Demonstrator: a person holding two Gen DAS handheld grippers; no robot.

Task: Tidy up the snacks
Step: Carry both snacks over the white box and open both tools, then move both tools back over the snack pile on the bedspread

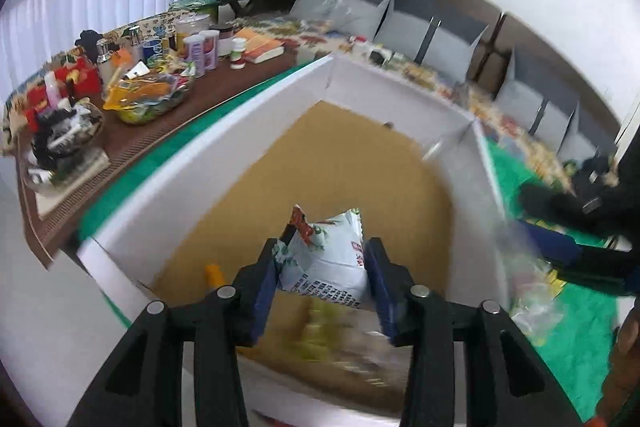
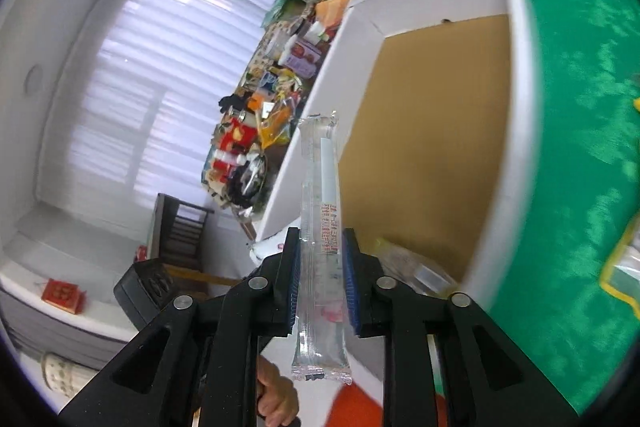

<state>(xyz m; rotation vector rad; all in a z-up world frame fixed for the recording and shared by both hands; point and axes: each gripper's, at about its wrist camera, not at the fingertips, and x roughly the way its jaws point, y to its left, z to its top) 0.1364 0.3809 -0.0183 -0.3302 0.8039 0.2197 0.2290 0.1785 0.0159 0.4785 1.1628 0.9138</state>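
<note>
My left gripper (image 1: 322,259) is shut on a white snack packet (image 1: 328,259) with red and black print, held over the brown floor of a white-walled box (image 1: 224,147). My right gripper (image 2: 320,247) is shut on a long clear wrapped snack stick (image 2: 322,227), held upright above the near wall of the same box (image 2: 516,107). The right gripper also shows in the left wrist view (image 1: 560,247) beside the box's right wall, blurred. A yellow packet (image 1: 316,331) lies blurred in the box below the left gripper, and it also shows in the right wrist view (image 2: 404,263).
The box stands on a green cloth (image 2: 580,107). Behind it is a brown mat (image 1: 224,83) crowded with bottles, jars, a book and a bowl of wrapped sweets (image 1: 148,95). A clear packet with a yellow edge (image 2: 624,267) lies on the cloth. A floral cloth (image 1: 500,115) lies beyond.
</note>
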